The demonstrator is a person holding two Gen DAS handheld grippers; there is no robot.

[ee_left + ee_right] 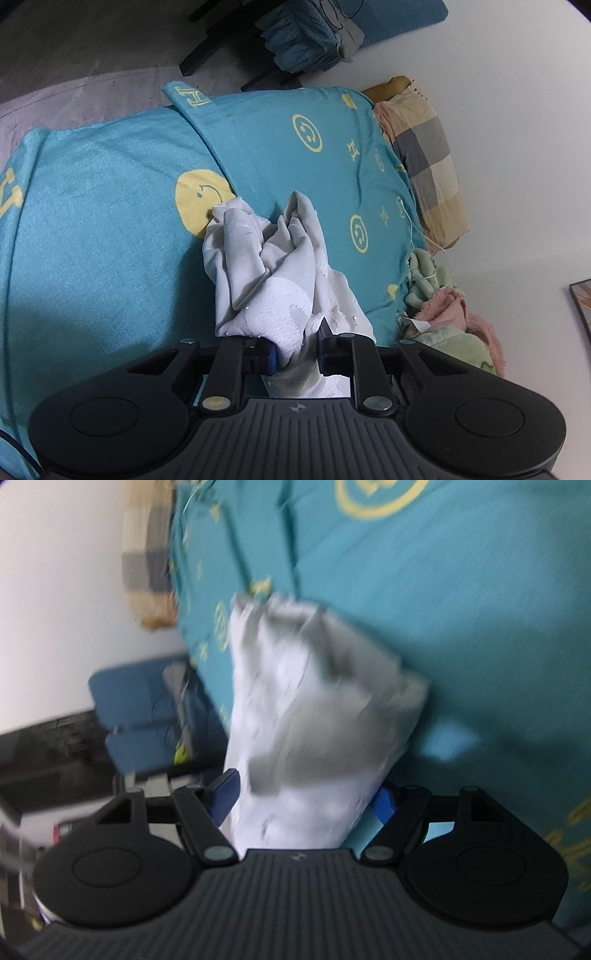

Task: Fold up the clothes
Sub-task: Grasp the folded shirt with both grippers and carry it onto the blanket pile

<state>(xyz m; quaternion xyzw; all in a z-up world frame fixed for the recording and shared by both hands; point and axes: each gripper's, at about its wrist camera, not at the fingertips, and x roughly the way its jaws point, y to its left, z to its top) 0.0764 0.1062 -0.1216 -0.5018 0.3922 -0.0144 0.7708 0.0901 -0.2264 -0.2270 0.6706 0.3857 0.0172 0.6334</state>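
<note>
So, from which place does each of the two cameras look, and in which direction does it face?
Left wrist: sits on the left gripper, facing down its fingers at the white garment bunched on the teal smiley bedcover; jaws closed on the cloth.
Right wrist: sits on the right gripper, looking along the bedcover towards a blue chair; blurred, jaws wider, garment between them.
Shared: garment, bedcover, checked pillow.
</note>
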